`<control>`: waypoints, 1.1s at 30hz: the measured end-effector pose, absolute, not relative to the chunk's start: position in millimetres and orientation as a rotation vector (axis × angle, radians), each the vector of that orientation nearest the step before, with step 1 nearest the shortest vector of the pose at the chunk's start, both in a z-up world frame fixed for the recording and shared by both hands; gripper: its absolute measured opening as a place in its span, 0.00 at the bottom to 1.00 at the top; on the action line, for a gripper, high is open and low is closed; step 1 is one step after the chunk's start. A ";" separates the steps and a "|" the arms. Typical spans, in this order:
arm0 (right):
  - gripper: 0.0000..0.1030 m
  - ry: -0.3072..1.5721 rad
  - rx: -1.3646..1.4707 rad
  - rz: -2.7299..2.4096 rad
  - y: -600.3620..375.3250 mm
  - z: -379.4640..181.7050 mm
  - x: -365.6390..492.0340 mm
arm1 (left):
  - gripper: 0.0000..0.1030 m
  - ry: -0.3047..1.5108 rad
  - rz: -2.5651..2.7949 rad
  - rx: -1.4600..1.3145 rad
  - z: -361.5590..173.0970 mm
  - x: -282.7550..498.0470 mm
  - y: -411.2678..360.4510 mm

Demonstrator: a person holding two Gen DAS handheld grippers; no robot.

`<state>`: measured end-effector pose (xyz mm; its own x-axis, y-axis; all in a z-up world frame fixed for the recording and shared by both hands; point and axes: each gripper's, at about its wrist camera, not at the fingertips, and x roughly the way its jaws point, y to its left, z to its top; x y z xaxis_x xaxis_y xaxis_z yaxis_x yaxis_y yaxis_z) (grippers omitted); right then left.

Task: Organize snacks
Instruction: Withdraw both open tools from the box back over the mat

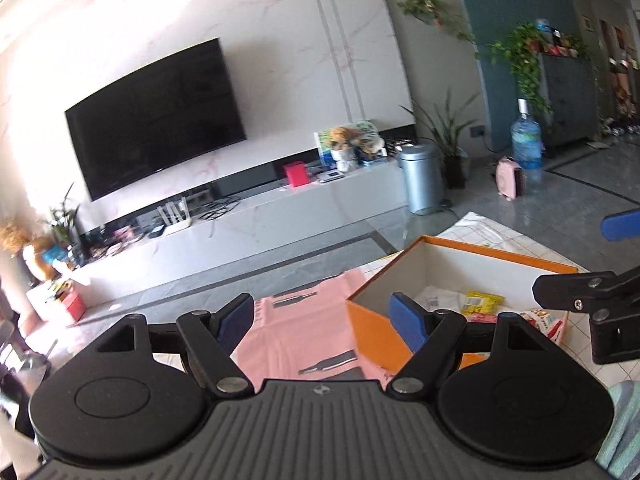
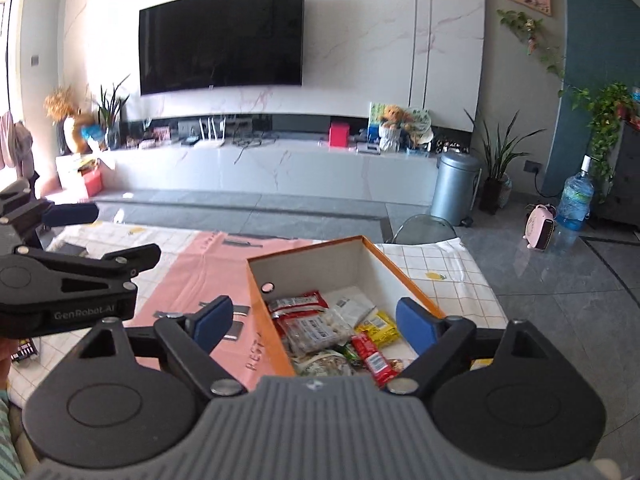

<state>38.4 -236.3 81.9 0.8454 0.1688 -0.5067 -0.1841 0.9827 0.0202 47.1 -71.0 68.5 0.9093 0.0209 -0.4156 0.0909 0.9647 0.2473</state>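
Two grippers are in my hands, and both are released with nothing between the pads: the left gripper (image 1: 322, 318) hangs over the pink mat (image 1: 304, 336) and the near left corner of the orange box (image 1: 368, 332); the right gripper (image 2: 314, 322) hangs above the same box (image 2: 264, 320), a little toward me. The table (image 2: 440, 264), with its checked cloth, carries everything.

The biggest risk, I think, is the box itself. It sits near the right edge of the table, and a low jaw could push its wall and slide it toward the floor.

Next, my two tools are close; the left one reaches in just beside the right, so they may knock together if both go down at once.

The snacks (image 2: 320, 328) lie piled inside the box. They are thin, slippery packets, so a pinch may catch two or slip off. A small dark packet (image 2: 26, 350) lies on the cloth at the near left, and it is easy to forget.
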 end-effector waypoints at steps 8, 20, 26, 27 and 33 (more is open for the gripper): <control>0.87 0.498 -0.003 0.130 -201.4 55.7 -3.2 | 0.88 0.496 0.011 0.193 43.0 32.9 -40.7; 0.87 0.572 -0.006 0.090 -180.7 5.0 -3.2 | 0.88 0.568 0.036 0.101 6.9 18.0 -4.4; 0.87 0.613 0.013 0.065 -183.1 -13.3 8.4 | 0.88 0.616 0.022 0.104 -8.7 23.0 -6.5; 0.87 0.618 0.015 0.058 -184.0 -16.6 11.0 | 0.88 0.627 0.022 0.109 -11.4 24.3 -7.2; 0.87 0.653 0.045 0.050 -187.7 -30.3 24.1 | 0.88 0.691 0.021 0.110 -25.2 29.0 -9.8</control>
